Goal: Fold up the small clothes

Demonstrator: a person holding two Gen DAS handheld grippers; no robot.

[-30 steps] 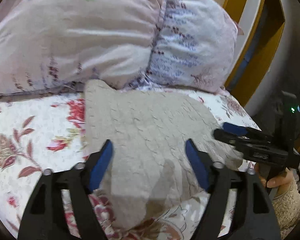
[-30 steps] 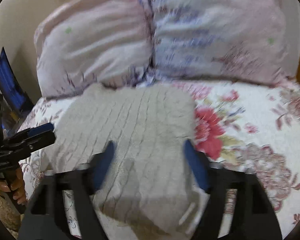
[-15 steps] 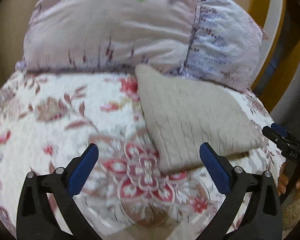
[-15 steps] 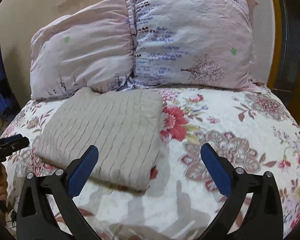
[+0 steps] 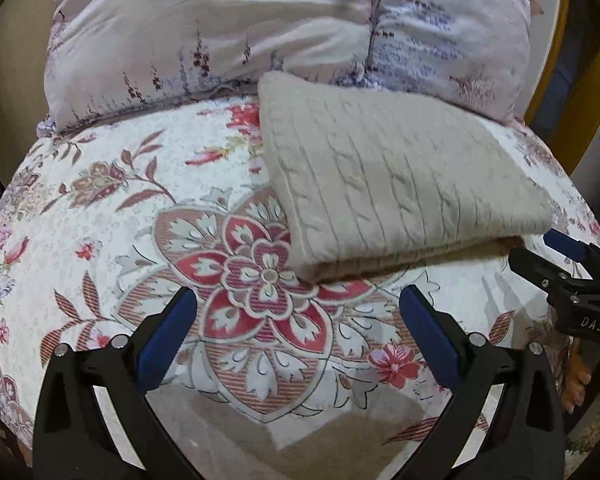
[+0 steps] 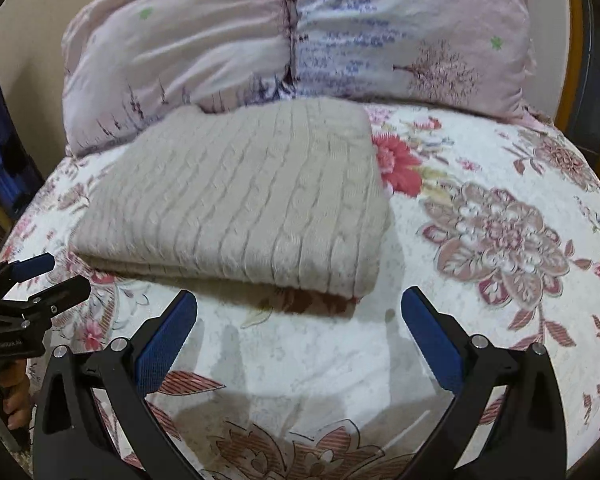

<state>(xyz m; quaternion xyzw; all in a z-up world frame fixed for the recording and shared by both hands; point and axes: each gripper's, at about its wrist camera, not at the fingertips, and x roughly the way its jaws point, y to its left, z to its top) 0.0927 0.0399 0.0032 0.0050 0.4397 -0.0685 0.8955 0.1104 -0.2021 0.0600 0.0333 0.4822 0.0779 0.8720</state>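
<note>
A beige cable-knit sweater [image 5: 388, 184] lies folded into a neat rectangle on the floral bedspread [image 5: 140, 216], its far edge against the pillows. It also shows in the right wrist view [image 6: 244, 204]. My left gripper [image 5: 298, 320] is open and empty, over the bedspread, just short of the sweater's near left corner. My right gripper [image 6: 300, 320] is open and empty, just short of the sweater's near edge. Each gripper shows at the other view's edge: the right gripper [image 5: 568, 264] and the left gripper [image 6: 36, 276].
Two pale pink floral pillows [image 6: 300, 40] stand at the head of the bed behind the sweater. A yellow and white frame [image 5: 552, 60] is at the right. A dark blue object [image 6: 0, 152] stands at the left of the bed.
Both grippers have opened and pulled back off the sweater toward the bed's near edge. The sweater now lies folded and free on the bedspread.
</note>
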